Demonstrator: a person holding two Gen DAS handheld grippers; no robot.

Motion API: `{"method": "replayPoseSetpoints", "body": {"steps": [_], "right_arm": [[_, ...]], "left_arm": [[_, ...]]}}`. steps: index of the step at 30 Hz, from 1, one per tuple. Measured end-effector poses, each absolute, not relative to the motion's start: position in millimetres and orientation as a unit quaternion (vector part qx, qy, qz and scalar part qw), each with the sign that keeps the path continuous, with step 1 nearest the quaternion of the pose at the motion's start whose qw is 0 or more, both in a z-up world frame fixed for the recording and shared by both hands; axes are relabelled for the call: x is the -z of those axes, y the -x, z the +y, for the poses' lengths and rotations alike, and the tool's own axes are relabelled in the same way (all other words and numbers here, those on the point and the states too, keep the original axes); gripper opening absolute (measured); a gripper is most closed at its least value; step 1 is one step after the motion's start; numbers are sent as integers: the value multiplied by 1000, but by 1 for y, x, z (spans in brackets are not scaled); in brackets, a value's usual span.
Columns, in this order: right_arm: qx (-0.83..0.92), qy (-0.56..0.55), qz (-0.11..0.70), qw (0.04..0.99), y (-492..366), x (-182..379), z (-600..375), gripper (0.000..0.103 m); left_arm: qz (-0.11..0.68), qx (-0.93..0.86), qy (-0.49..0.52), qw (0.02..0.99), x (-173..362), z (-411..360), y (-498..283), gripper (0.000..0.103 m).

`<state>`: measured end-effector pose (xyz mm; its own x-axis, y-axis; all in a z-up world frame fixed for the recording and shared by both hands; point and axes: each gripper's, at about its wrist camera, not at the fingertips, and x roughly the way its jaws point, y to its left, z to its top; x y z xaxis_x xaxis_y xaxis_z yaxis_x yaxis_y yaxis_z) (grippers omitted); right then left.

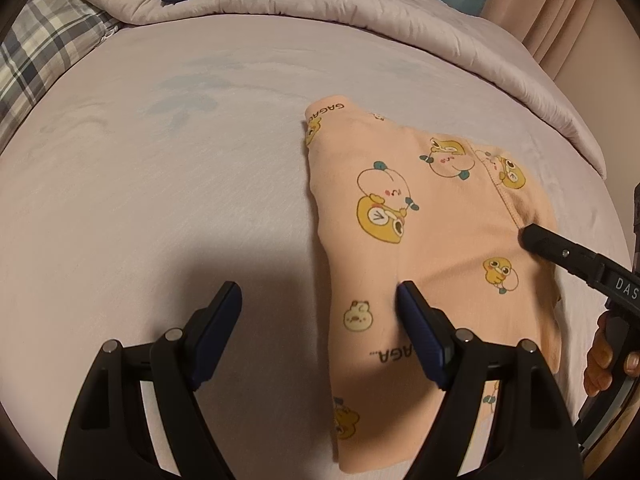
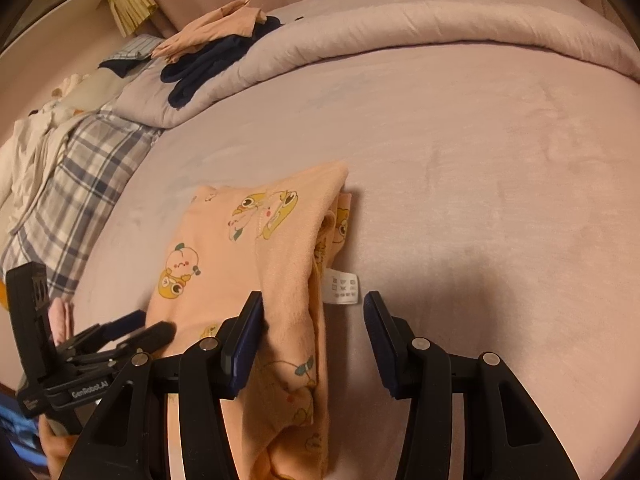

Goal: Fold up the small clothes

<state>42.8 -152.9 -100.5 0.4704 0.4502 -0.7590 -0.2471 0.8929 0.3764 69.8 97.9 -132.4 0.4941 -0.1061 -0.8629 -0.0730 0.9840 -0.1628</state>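
Peach-coloured knit garment (image 1: 420, 216), printed with yellow cartoon ducks, round pale characters and dark lettering, lies folded on the lilac bed sheet (image 1: 180, 184). Seen from the right wrist, the folded layers are stacked along its right edge, where a white care label (image 2: 343, 286) sticks out onto the sheet.

Left gripper (image 1: 320, 300): jaws wide apart, clamping nothing; one finger is over bare sheet, the other over the garment's near part. Whether that finger touches the cloth cannot be told.

Right gripper (image 2: 313, 308): jaws apart, straddling the garment's right edge and the label; no pad visibly presses on the fabric.

The garment's near end is hidden behind both grippers' bodies, and its lettering is cut off by folds. At the far edge a rolled quilt (image 2: 420, 32) carries dark clothes (image 2: 208, 60) and another peach piece (image 2: 212, 28), too small to identify; a plaid cloth (image 2: 80, 184) lies to the left.
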Motion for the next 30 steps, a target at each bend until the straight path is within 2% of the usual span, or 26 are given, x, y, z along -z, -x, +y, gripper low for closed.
{"method": "replayPoseSetpoints", "body": {"steps": [14,23,30], "right_arm": [[-218,-106,456,856,-19,90,-163,49],[-217,-25,468,856,0,103,-146,49],[-190,-25,480,856,1,107,-153,49]], "left_arm": [[504,3,88,859,130,96,-49,79],[519,1,79,851,146,88,-35,81],[513,-4,68,856,141,84,-24,79]]}}
